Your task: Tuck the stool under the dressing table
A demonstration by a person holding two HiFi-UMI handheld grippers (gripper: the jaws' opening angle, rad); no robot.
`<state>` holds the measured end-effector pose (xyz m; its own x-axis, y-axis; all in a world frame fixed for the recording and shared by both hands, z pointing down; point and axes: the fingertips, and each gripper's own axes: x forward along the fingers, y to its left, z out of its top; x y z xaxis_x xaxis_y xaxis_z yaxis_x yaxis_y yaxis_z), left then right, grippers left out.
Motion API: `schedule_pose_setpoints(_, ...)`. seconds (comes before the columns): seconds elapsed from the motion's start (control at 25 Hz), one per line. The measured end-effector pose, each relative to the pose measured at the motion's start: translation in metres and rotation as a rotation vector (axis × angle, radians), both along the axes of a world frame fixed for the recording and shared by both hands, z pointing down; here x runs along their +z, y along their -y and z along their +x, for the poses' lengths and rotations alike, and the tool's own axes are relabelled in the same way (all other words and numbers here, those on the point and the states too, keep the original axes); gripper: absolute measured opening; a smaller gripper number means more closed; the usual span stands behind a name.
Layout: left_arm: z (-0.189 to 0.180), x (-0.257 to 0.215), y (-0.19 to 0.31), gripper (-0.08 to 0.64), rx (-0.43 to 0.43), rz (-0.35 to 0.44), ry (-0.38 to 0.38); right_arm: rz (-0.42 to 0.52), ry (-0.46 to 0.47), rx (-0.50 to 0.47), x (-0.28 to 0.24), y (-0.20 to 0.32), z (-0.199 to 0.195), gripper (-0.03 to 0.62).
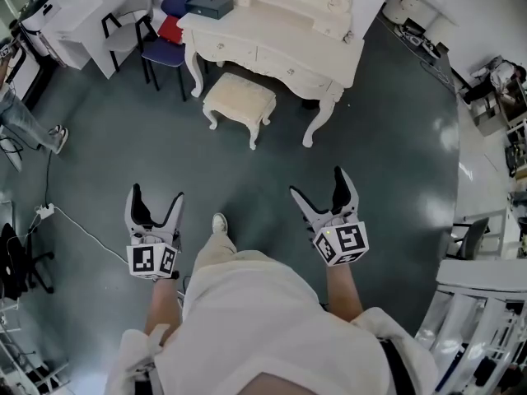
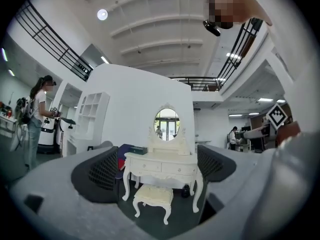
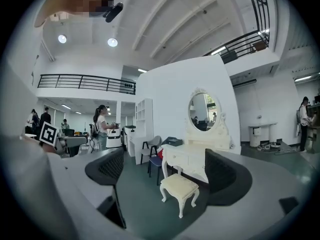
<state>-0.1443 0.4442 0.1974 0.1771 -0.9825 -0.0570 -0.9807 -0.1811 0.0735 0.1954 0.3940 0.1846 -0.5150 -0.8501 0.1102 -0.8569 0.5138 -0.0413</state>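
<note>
On the grey floor [image 1: 247, 179] the stool [image 1: 240, 97] stood untucked before the dressing table [image 1: 272, 52]; my left gripper [image 1: 156, 194] and right gripper [image 1: 317, 182] gaped empty.

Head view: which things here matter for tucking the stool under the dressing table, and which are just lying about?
For the job:
- stool, standing out in front of the table
- dressing table
- left hand-held gripper and right hand-held gripper, both open and empty

Lying about:
- grey chair
- blue chair
- dark box on the tabletop
- power strip at far left
</note>
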Motion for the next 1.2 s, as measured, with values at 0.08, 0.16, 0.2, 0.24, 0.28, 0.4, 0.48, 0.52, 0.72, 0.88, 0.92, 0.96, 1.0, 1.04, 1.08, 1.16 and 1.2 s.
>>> schedule_pose_setpoints(0.08,-0.014,0.008,0.012,0.488,-0.026,-0.023,0.003,-0.009,-0.013,-0.008,0.003,0.016,-0.011,0.489)
schedule_pose_setpoints(0.16,-0.021,0.017,0.033,0.488,-0.019,-0.038,0.012,-0.004,-0.021,-0.015,0.003,0.034,-0.021,0.489)
schedule_pose_setpoints(0.2,-0.022,0.022,0.048,0.489,-0.009,-0.041,0.011,-0.003,-0.024,-0.017,0.004,0.046,-0.025,0.489)
schedule_pose_setpoints(0.24,-0.023,0.027,0.066,0.489,0.0,-0.042,0.002,-0.005,-0.029,-0.017,0.007,0.06,-0.03,0.489)
schedule_pose_setpoints(0.28,-0.024,0.031,0.087,0.488,0.01,-0.042,-0.01,-0.011,-0.034,-0.014,0.012,0.075,-0.035,0.489)
schedule_pose_setpoints(0.4,-0.033,0.039,0.156,0.489,0.047,-0.042,-0.026,-0.036,-0.056,-0.011,0.024,0.128,-0.057,0.482)
schedule_pose_setpoints(0.48,-0.042,0.029,0.205,0.488,0.074,-0.023,0.002,-0.036,-0.073,-0.014,0.02,0.171,-0.075,0.48)
schedule_pose_setpoints(0.52,-0.047,0.021,0.231,0.488,0.09,-0.009,0.018,-0.031,-0.077,-0.01,0.014,0.194,-0.084,0.48)
schedule_pose_setpoints(0.72,-0.071,0.0,0.343,0.488,0.183,0.002,0.038,-0.003,-0.074,0.067,-0.01,0.298,-0.109,0.48)
schedule_pose_setpoints(0.88,-0.071,0.006,0.403,0.488,0.246,-0.041,0.046,-0.001,-0.081,0.092,-0.017,0.348,-0.113,0.48)
schedule_pose_setpoints(0.92,-0.067,0.009,0.413,0.488,0.258,-0.049,0.045,-0.012,-0.084,0.089,-0.013,0.355,-0.113,0.48)
schedule_pose_setpoints(0.96,-0.061,0.013,0.421,0.488,0.265,-0.056,0.042,-0.03,-0.086,0.086,-0.006,0.361,-0.111,0.48)
schedule_pose_setpoints(1.0,-0.055,0.016,0.428,0.488,0.268,-0.063,0.039,-0.053,-0.083,0.083,0.002,0.367,-0.109,0.48)
schedule_pose_setpoints(1.04,-0.049,0.018,0.437,0.488,0.269,-0.069,0.037,-0.076,-0.078,0.079,0.009,0.374,-0.106,0.48)
schedule_pose_setpoints(1.08,-0.043,0.019,0.445,0.488,0.266,-0.074,0.037,-0.098,-0.073,0.073,0.017,0.381,-0.103,0.48)
schedule_pose_setpoints(1.16,-0.033,0.022,0.456,0.488,0.25,-0.084,0.033,-0.127,-0.083,0.052,0.03,0.393,-0.095,0.48)
schedule_pose_setpoints(1.2,-0.028,0.024,0.458,0.488,0.244,-0.086,0.028,-0.134,-0.098,0.039,0.035,0.399,-0.09,0.48)
